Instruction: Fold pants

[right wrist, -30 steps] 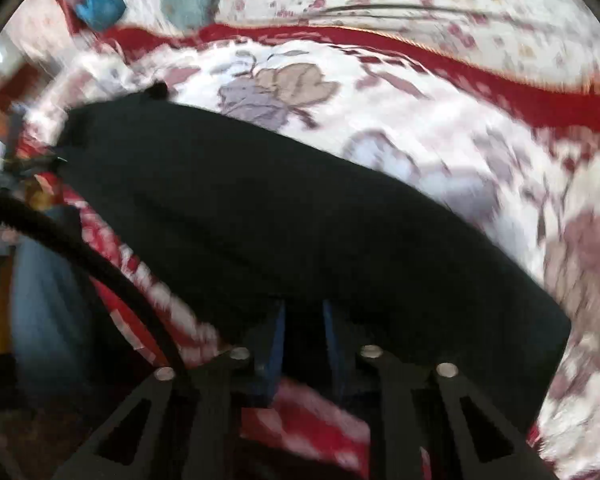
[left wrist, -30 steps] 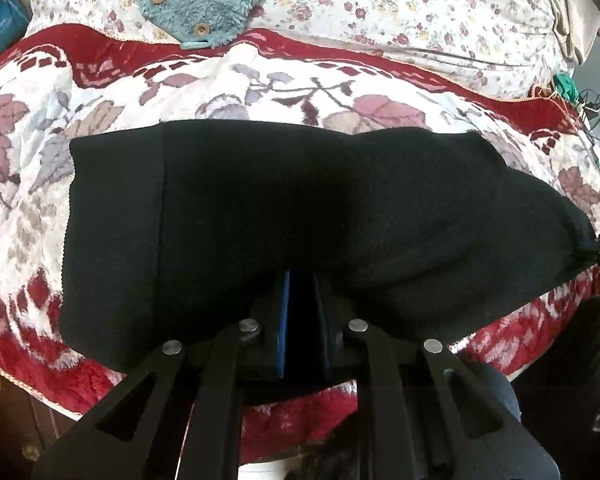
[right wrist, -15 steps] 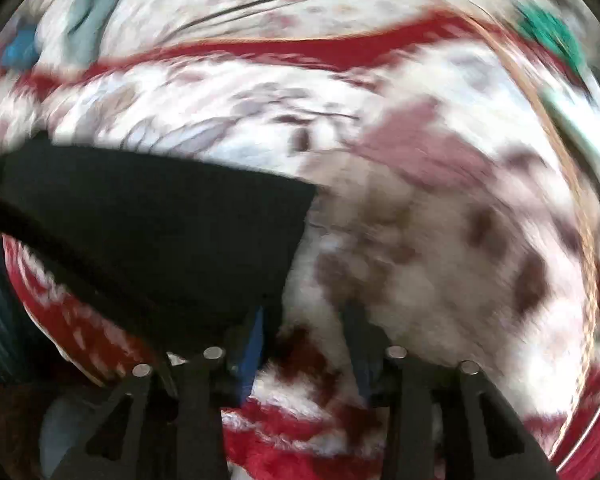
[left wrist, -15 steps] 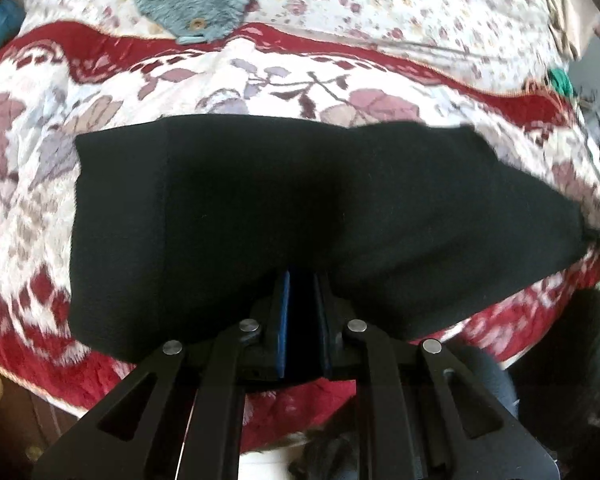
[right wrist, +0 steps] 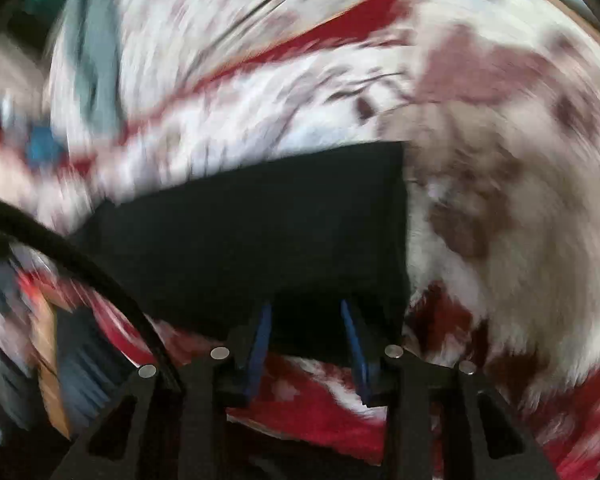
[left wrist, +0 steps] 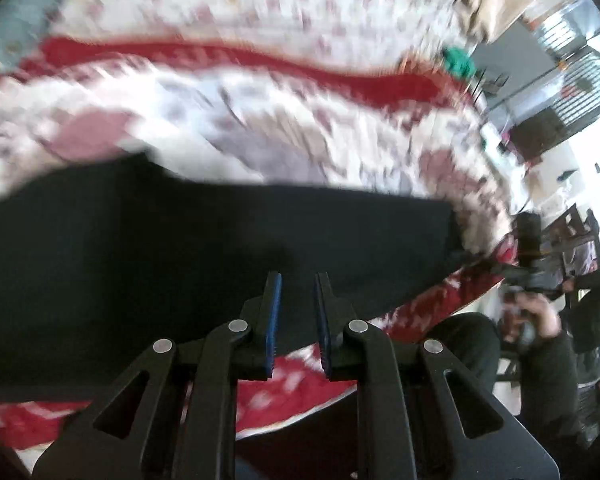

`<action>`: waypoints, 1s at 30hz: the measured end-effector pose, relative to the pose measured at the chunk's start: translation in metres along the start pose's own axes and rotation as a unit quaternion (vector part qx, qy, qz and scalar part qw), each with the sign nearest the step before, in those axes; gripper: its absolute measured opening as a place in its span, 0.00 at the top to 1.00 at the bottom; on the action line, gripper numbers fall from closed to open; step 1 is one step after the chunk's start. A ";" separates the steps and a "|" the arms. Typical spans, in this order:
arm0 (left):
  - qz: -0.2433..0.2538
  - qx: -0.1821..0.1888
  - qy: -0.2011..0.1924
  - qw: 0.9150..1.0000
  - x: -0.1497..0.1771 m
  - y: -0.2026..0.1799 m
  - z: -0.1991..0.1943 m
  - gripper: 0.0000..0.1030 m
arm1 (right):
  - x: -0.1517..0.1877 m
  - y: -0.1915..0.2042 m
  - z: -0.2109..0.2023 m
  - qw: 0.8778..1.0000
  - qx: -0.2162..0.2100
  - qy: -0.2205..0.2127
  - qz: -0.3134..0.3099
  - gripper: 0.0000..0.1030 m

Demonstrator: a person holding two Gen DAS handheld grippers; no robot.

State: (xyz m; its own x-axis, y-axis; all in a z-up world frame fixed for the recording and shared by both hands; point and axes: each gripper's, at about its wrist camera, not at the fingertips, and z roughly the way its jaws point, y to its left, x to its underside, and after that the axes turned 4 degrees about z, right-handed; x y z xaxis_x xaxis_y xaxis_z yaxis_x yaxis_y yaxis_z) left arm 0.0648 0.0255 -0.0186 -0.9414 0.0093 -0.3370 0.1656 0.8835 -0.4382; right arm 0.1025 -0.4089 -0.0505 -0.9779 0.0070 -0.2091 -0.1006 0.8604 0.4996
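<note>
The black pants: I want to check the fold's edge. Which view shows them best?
The right wrist view: the black pants show a crisp, straight folded edge on their right. The left wrist view shows black pants wider, but blurred and cropped left.

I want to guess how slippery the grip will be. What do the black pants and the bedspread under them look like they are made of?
The black pants look like a soft, matte knit or fleece: they give no shine, though blur hides the weave. The bedspread looks like printed woven or quilted cloth, matte, with leaf and flower patterns and a red border.
</note>
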 end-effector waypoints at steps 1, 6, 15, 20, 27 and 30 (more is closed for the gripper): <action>0.002 0.000 0.003 1.000 -0.002 -0.008 0.015 0.87 | 0.002 -0.008 -0.011 0.999 -0.007 -0.013 0.047 0.65; -0.003 0.101 -0.041 0.994 0.011 -0.029 0.060 0.83 | 0.041 -0.032 -0.055 0.972 -0.078 -0.111 0.190 0.51; -0.038 0.117 -0.059 0.991 0.015 -0.009 0.063 0.83 | 0.077 -0.053 -0.006 0.911 -0.154 -0.173 0.340 0.41; -0.038 0.118 -0.063 0.990 0.015 -0.009 0.063 0.83 | 0.071 -0.036 -0.009 0.917 -0.172 -0.217 0.287 0.48; -0.026 0.109 -0.070 0.991 0.019 -0.011 0.063 0.83 | 0.068 -0.043 0.020 0.922 -0.157 -0.226 0.274 0.83; -0.016 0.104 -0.069 0.992 0.019 -0.013 0.064 0.83 | 0.074 -0.049 0.024 0.916 -0.172 -0.243 0.269 0.83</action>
State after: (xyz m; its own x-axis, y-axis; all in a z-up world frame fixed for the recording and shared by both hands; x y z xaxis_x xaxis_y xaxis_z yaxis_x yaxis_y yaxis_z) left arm 0.0641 -0.0160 -0.0726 -0.9005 -0.0946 -0.4244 0.2063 0.7661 -0.6087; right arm 0.0393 -0.4381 -0.1106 -0.7147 0.6805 -0.1619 0.2383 0.4545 0.8583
